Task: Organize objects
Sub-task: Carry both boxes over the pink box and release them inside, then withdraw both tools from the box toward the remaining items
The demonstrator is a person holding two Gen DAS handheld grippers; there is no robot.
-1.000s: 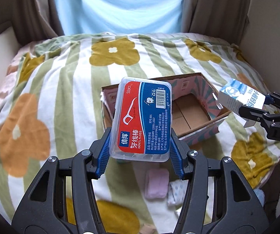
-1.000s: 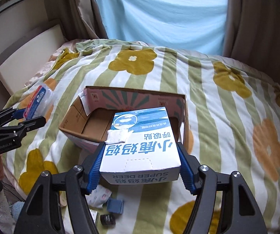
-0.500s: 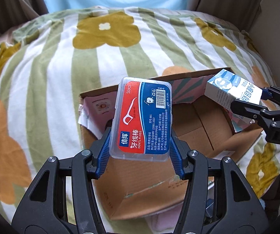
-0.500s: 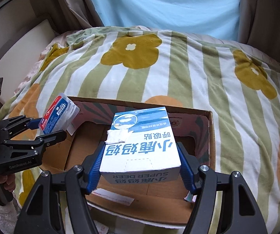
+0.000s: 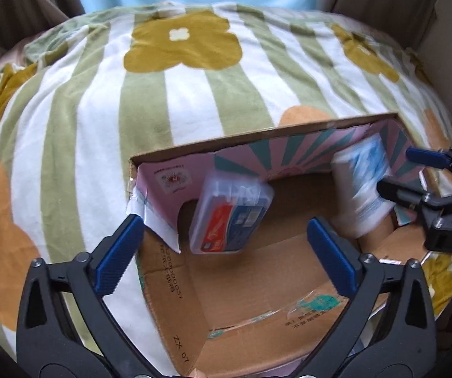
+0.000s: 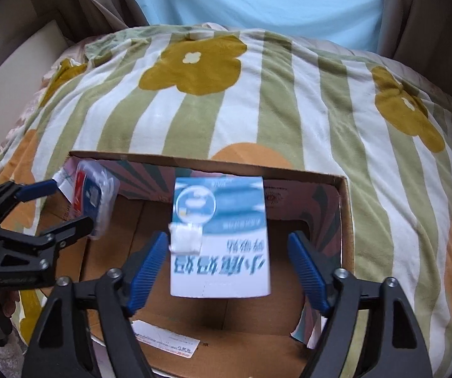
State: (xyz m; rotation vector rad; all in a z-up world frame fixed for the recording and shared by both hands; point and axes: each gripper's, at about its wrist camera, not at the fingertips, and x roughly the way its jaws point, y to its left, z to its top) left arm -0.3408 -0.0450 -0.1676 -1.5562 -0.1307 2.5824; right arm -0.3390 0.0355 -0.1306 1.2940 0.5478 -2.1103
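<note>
- Both grippers hang over the open cardboard box point(image 5: 257, 283), tilted steeply down into it. The left gripper point(image 5: 226, 252) has just been spreading its jaws and they now stand wide, the blue pads clear of everything. The right gripper point(image 6: 229, 271) has just been opening too, and its pads show a gap on either side of the carton.
- The box sits on a striped blanket point(image 5: 100, 110) with big yellow and orange flowers. Its far wall is pink with a sunburst print, its floor is plain brown card, and I can see nothing else lying in it.
- The blue and white carton point(image 6: 219, 242) is blurred, loose between the right gripper's pads and touching neither. It looks to be dropping straight ahead of that gripper, its long axis running away from the jaws toward the far wall.
- The clear dental floss case point(image 5: 230, 217) is likewise blurred and free, ahead of the left gripper and leaning near the far wall on the box's left side, well apart from the carton.
- As I judge it, both things are landing inside and each lies directly before its own gripper, so the next move only needs the grippers lifted clear without catching the box rim.
</note>
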